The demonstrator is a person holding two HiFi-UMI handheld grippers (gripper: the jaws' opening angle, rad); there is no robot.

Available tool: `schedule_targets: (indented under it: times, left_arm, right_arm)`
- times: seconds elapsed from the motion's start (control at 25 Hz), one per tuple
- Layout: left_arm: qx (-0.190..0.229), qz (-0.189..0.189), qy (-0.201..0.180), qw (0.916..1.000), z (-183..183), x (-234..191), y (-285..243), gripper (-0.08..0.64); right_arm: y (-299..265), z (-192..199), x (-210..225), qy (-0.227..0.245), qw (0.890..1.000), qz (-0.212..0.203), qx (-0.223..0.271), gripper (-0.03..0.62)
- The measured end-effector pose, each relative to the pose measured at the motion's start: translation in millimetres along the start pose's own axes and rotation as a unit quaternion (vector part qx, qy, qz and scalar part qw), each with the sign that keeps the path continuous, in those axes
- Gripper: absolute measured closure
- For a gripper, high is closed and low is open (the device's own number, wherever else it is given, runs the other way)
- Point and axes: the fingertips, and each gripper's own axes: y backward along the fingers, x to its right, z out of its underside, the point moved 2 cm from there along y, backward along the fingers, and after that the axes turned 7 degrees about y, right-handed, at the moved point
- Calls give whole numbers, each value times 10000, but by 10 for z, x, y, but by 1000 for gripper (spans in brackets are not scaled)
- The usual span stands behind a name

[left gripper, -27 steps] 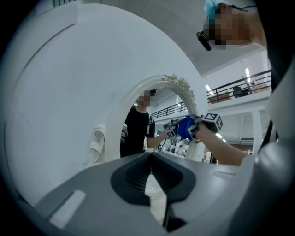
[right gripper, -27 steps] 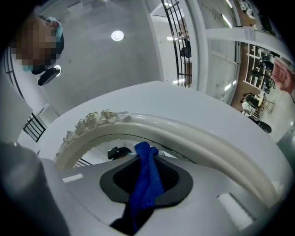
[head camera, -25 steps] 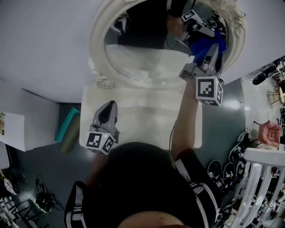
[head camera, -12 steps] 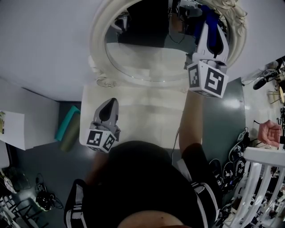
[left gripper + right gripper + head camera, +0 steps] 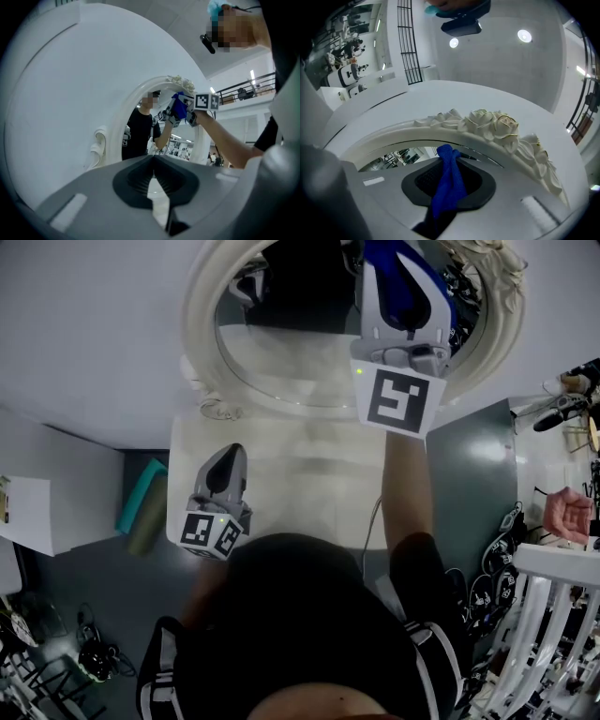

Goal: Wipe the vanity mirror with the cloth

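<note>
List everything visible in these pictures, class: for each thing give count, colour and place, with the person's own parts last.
vanity mirror: one, oval, cream carved frame, on the white wall.
rose carving: one cluster, cream with gold edges, at the top of the mirror frame.
table: one, cream top, under the mirror.
cloth: one, blue, pinched in the jaws of the right gripper, at the mirror's upper glass.
teal item: one, on the dark floor left of the table; kind unclear.
bystander's hand: one, at the right edge.
left gripper: one, grey, jaws together, empty, over the table.
right gripper: one, grey, raised at the mirror.
</note>
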Motion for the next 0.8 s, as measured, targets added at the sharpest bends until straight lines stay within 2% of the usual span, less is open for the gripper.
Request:
schedule_targets:
  times: [0.16,0.4,0.56,0.8]
  left_arm:
    - [-60,14,-56,10000,22,-1,-31,549]
    - [-115,16,-30,9999,68,-32,-47,549]
    - [-107,-2,12,9999,66,-33,-46,549]
    - [-125,-71,31,9999,71,14,-43,549]
  right_arm:
    - [21,48,-163,336,9994,-85,-82,534]
    - [44,49,-450,602,9974,-393,-10,534]
    - [95,46,-694,830,9946,-589,186,534]
    - [436,461,-1345,1270,9846,-1185,182,534]
